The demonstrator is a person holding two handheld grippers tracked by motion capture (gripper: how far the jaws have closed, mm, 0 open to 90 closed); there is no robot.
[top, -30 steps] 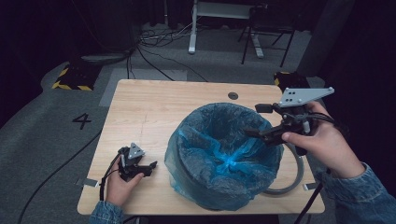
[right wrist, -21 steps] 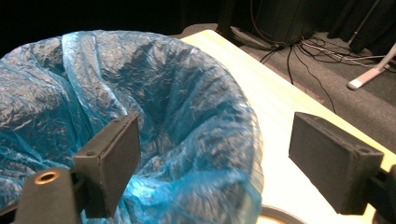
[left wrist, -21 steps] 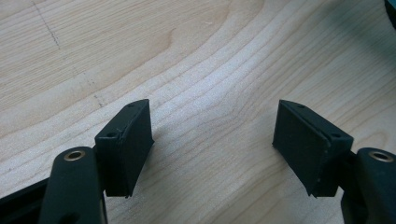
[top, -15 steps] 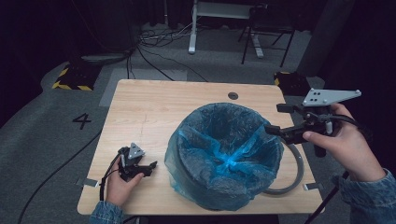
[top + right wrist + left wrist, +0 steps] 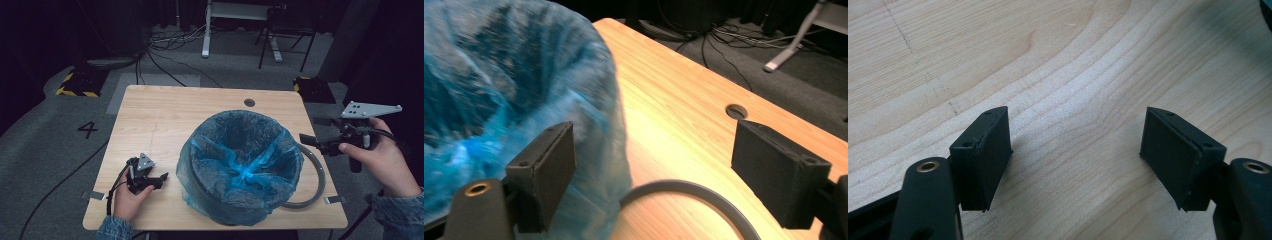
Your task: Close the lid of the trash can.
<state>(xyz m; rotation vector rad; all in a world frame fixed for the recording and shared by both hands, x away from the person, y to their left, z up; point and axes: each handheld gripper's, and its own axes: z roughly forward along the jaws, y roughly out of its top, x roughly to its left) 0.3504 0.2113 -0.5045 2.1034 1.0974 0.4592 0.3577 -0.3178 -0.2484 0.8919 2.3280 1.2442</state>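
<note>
A round bin lined with a blue plastic bag (image 5: 240, 170) stands on the wooden table (image 5: 165, 115), right of centre. The bag (image 5: 499, 80) drapes over the bin's rim. A grey ring (image 5: 316, 180) lies flat on the table against the bin's right side, and its curve (image 5: 694, 192) runs under my right jaws. My right gripper (image 5: 306, 140) hovers open at the table's right edge, just clear of the bag, with nothing between its jaws (image 5: 654, 135). My left gripper (image 5: 162, 179) rests open at the front left, left of the bin, over bare wood (image 5: 1075, 125).
A round cable hole (image 5: 249, 102) sits near the table's far edge. Bare wood spans the far and left parts of the table. On the floor behind are cables (image 5: 160, 50), a white desk leg (image 5: 206, 35) and a dark chair frame (image 5: 287, 35).
My right gripper has drawn back to the right, away from the bag's rim to the table's edge. The left gripper has stayed still.
</note>
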